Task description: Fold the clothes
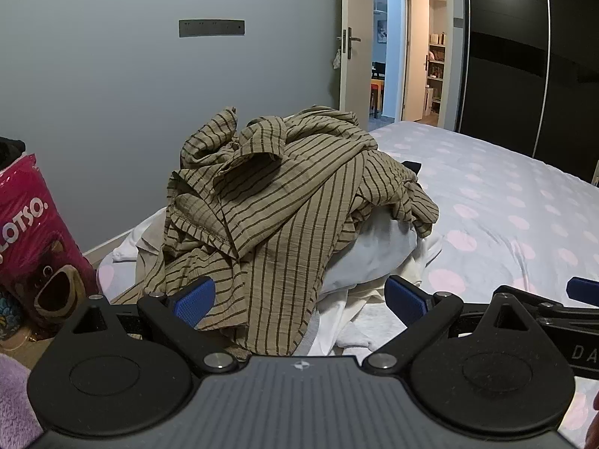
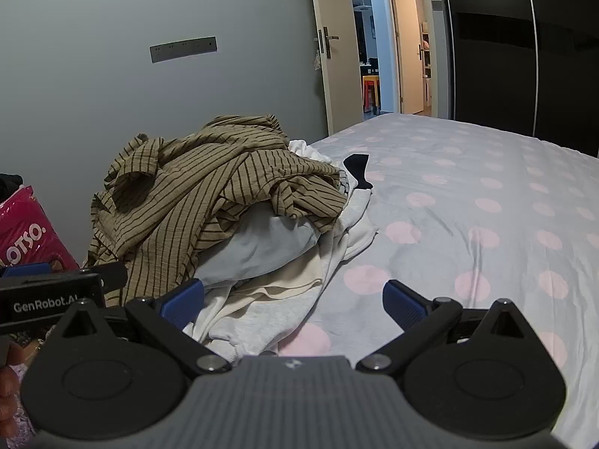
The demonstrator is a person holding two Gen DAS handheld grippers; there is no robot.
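Unsorted heap of laundry at the near-left corner of the bed (image 2: pixel 468 187); dotted sheet beyond it bare, likely kept free as folding surface.

Striped tan shirt (image 1: pixel 269 194) crowns the heap, draped loose over a pale blue garment (image 2: pixel 269 243) and white pieces (image 2: pixel 262 299) — top item, so we judge it first to lift.

Our left gripper (image 1: pixel 299 299) spread wide, nothing between the blue pads; shirt hem hangs directly ahead between the fingers, close, possibly brushing the left pad — fisheye makes contact hard to call.

Our right gripper (image 2: pixel 294 299) also spread, holding nothing, over the white layers at the heap's right foot; shirt lies ahead and left.

Dark sock (image 2: pixel 357 170) behind the heap on the sheet.
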